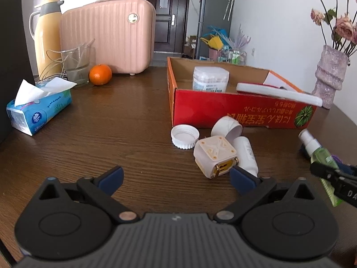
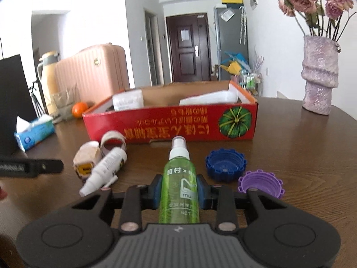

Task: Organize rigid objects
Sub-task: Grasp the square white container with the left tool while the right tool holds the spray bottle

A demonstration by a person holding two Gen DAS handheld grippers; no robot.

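Far to the left of the left gripper [image 1: 176, 178], a blue tissue pack [image 1: 39, 109] is seen on the wooden table [image 1: 125, 120], with an orange [image 1: 100, 74] and a pink case [image 1: 107, 35] farther ahead. The left gripper itself is held with its jaws spread wide and nothing between them. Just ahead of its right fingertip, a cream cube adapter [image 1: 215, 156] is found, touching a white bottle [image 1: 245, 154] lying on its side; a white cap [image 1: 184, 136] and a white tube ring [image 1: 226, 127] are placed just beyond.

Ahead of the right gripper [image 2: 179, 189], the red cardboard box [image 2: 169, 125] is set, with a white container [image 2: 128, 101] inside it at the left. The green spray bottle [image 2: 179, 183] is clamped between the blue pads [image 2: 156, 188] of the right gripper, its white nozzle pointed forward toward the box. To the right of that gripper, a blue cap [image 2: 225, 164] and a purple cap [image 2: 261, 184] are seen on the table, close together. A purple vase [image 2: 319, 76] of dried flowers stands well beyond, at the far right.
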